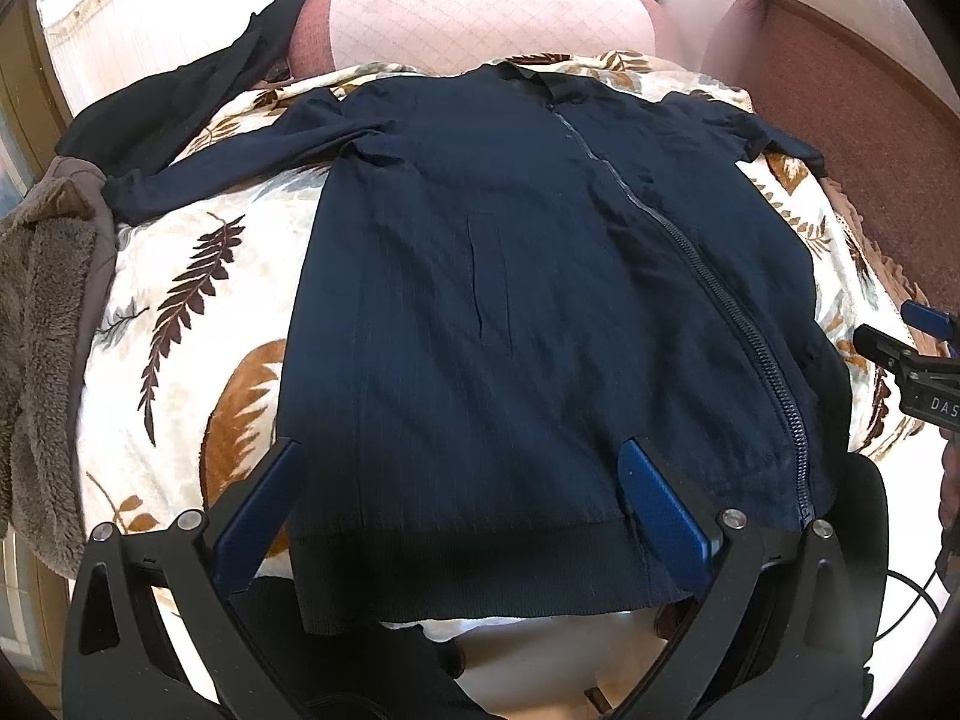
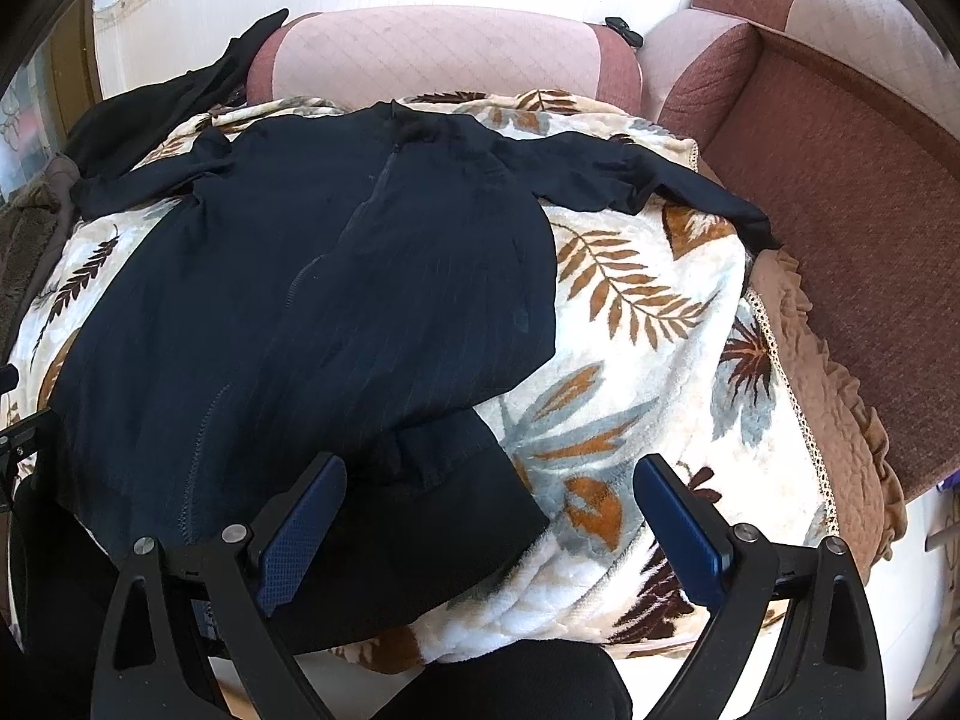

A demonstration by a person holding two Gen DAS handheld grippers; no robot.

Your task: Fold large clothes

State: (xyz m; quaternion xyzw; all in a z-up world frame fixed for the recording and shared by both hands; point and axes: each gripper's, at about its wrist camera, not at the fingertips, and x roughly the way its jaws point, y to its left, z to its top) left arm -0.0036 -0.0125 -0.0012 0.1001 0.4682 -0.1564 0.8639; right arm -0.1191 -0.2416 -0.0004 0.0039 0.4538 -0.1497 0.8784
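Navy zip jacket point(image 1: 510, 276) is laid flat, front up, on the leaf-print blanket point(image 1: 198, 276) over the sofa seat; collar at the far side, hem toward the cameras. Both sleeves are spread outward; the right sleeve point(image 2: 678, 180) runs to the blanket's edge.

Left gripper point(image 1: 462, 516) is spread wide, nothing held; its fingers sit over the ribbed hem point(image 1: 468, 564), contact cannot be confirmed. Right gripper point(image 2: 492, 534) is also wide open and empty, hovering above a near hem corner point(image 2: 432, 480) that looks turned over or bunched.

Handling, as judged: thin knit, soft, light, no stiffness. It will drape and sag when lifted and will likely drag on the fleecy blanket. Only the zipper point(image 1: 708, 276) adds a firm line, so it can serve as the fold axis. Best pinch points are the ribbed hem corners and the sleeve cuffs, where the fabric is doubled; a single layer should be avoided.

Not resolved:
- Dark fabric hides seams and layer edges; the bunched corner's layering cannot be read.
- Left cuff point(image 1: 120, 192) overlaps a separate black garment point(image 1: 180, 102); the boundary is unclear.
- The near hem edge hangs off the blanket and is partly blocked by the gripper bodies.
- Fisheye distortion bends all edges.
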